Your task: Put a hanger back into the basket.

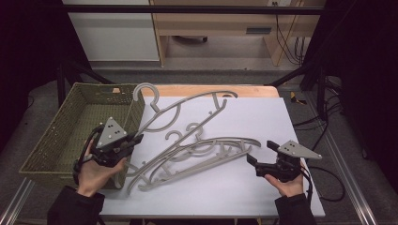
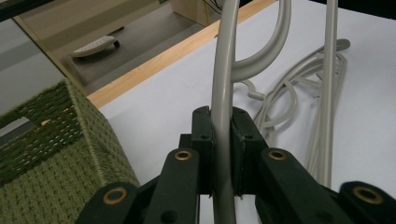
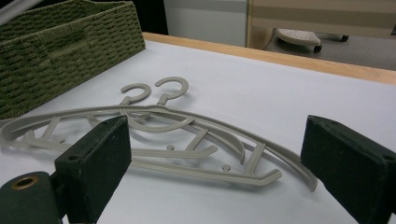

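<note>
Left gripper (image 1: 136, 139) is clamping 1 hanger (image 1: 187, 105) at 10 o'clock, tilting it toward the basket (image 1: 56, 136), while right gripper (image 1: 258, 152) is gaping wide beside 2 hangers (image 1: 197, 159).

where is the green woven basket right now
In the high view the green woven basket sits at the table's left edge, beside the left gripper and the grey plastic hangers.

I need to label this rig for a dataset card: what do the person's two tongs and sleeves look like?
Both are black, two-jawed tools with flat dark pads and brass-coloured rivets at the linkage. The left tongs and the right tongs each carry a grey three-cornered plate dotted with small holes, and a black cable trails from each. The person wears dark long sleeves.
</note>
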{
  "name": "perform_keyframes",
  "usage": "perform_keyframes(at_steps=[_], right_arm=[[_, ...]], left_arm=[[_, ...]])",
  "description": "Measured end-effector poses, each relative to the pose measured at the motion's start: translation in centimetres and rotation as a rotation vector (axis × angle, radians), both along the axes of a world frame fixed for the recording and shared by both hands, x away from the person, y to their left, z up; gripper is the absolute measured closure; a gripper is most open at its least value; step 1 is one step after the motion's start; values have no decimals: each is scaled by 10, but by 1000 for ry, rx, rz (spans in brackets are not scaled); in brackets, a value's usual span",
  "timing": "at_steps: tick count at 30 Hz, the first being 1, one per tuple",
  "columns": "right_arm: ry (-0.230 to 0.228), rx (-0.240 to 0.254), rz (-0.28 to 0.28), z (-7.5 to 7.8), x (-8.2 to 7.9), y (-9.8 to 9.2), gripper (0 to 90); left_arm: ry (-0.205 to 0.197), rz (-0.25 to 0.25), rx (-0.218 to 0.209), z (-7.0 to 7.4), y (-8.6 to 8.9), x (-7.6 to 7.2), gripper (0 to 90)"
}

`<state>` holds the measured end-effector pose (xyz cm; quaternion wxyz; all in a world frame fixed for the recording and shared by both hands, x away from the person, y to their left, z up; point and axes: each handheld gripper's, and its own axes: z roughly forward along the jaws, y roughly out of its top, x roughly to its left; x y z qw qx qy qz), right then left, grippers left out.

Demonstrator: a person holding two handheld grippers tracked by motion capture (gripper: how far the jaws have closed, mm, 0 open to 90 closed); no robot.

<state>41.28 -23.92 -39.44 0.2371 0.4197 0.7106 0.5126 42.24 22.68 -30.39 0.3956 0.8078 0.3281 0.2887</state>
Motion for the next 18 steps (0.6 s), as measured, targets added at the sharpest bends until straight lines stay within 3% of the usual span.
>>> perform_keyframes(at_steps=[4,10,18], right_arm=[[-1,-8,6,-1,0,0,68],[9,-11,2,-2,-1,0,42],[10,-11,-3,-2,-1,-2,33]], left_arm=[[0,27,14,7,11,9,817],[-6,63,-5,13,28,19,817],[-36,129,0,20,56,32,817]])
